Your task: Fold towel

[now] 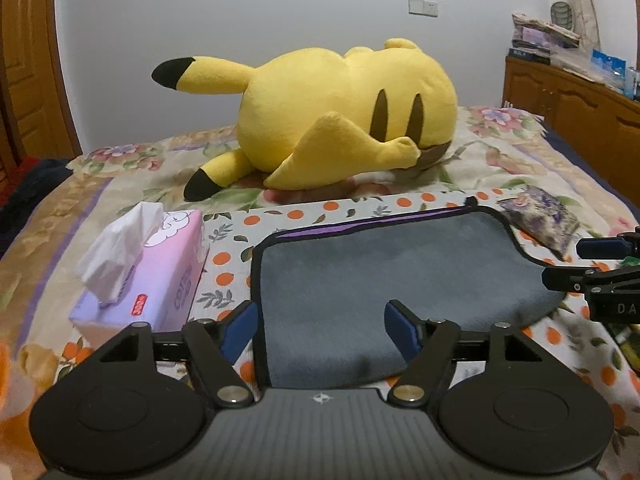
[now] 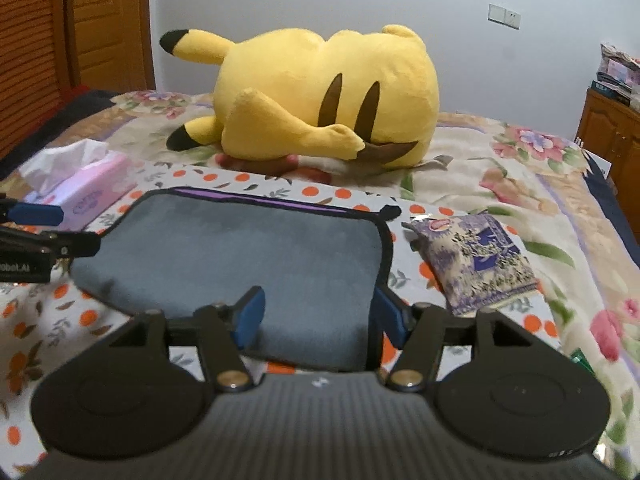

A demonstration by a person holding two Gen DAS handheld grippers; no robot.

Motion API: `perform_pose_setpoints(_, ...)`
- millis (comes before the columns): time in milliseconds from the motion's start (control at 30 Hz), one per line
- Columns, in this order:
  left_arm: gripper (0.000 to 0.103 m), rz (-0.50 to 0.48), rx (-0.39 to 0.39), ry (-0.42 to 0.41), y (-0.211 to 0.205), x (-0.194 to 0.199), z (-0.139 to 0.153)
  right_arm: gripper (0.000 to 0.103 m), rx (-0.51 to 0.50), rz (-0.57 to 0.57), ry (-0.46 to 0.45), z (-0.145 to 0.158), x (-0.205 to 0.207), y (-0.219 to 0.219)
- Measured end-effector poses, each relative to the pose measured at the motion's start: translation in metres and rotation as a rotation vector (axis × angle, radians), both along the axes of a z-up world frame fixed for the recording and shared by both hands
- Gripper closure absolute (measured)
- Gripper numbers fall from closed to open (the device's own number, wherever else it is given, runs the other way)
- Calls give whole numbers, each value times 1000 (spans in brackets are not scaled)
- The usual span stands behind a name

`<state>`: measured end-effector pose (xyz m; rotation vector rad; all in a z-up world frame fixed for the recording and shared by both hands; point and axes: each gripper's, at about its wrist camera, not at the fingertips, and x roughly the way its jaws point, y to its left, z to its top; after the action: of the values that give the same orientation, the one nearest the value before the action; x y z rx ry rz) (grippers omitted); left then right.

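Observation:
A grey towel with black piping lies folded on the bed, a purple underside strip showing along its far edge; it also shows in the right wrist view. My left gripper is open, its blue pads straddling the towel's near left edge, holding nothing. My right gripper is open over the towel's near right corner, holding nothing. Each gripper shows at the edge of the other's view, the right one and the left one.
A big yellow plush toy lies beyond the towel. A pink tissue box stands left of it. A purple snack packet lies right of it. A wooden cabinet stands at far right, a wooden door at left.

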<state>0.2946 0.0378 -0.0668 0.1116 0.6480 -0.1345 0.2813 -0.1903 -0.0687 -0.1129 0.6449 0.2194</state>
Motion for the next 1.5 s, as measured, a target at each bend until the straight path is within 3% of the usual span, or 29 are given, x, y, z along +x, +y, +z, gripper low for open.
perform_pose_setpoints(133, 20, -7, 14, 0, -3, -20, 11, 36, 10, -9, -7, 10, -17, -5)
perform_pose_setpoints(367, 6, 26, 40, -32, -7, -53, 26, 15, 39, -14, -31, 31, -45, -14)
perform_pose_setpoints(433, 1, 21, 40, -35, -9, -62, 30, 14, 45, -16, -42, 37, -53, -16)
perform_pose_setpoints(667, 0, 5, 23, -33, -19, -91, 44, 0, 58, -24, -68, 56, -79, -24)
perform_pose_setpoints(1500, 0, -17, 79, -73, -50, -193, 93, 0, 91, -57, -132, 98, -166, -54)
